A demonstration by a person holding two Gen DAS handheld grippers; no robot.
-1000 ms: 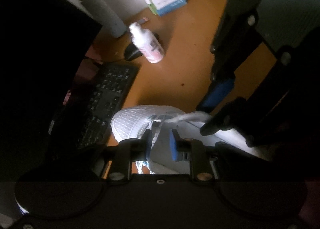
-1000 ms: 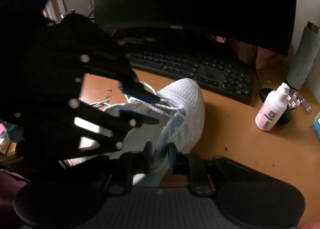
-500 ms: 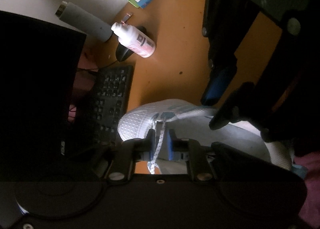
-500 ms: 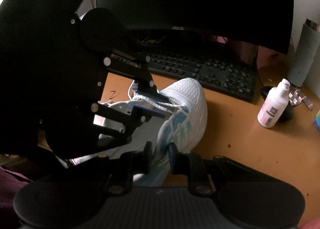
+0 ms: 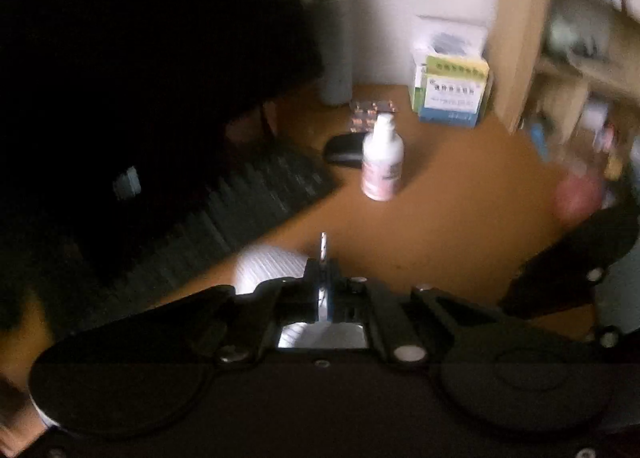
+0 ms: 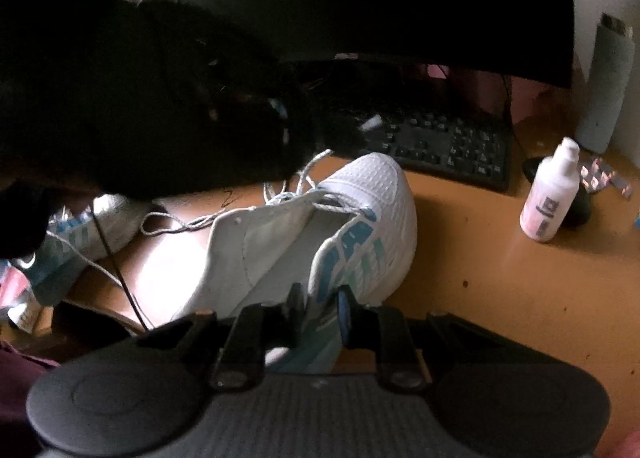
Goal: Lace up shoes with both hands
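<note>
Shoe [image 6: 352, 225] lying on the desk [image 6: 500, 258], long axis running from the right tongs [image 6: 320, 300] up to the keyboard [image 6: 436, 141], toe pointing at the keyboard. One lace [image 6: 188, 223] is trailing left of the shoe; a second shoe [image 6: 80, 230] is lying further left. Right tongs, slightly parted, are gripping the shoe's blue-striped side. Left tongs [image 5: 323, 278] are now clamping the lace end [image 5: 323, 244], having closed and swung away from the shoe since the earlier frame.
</note>
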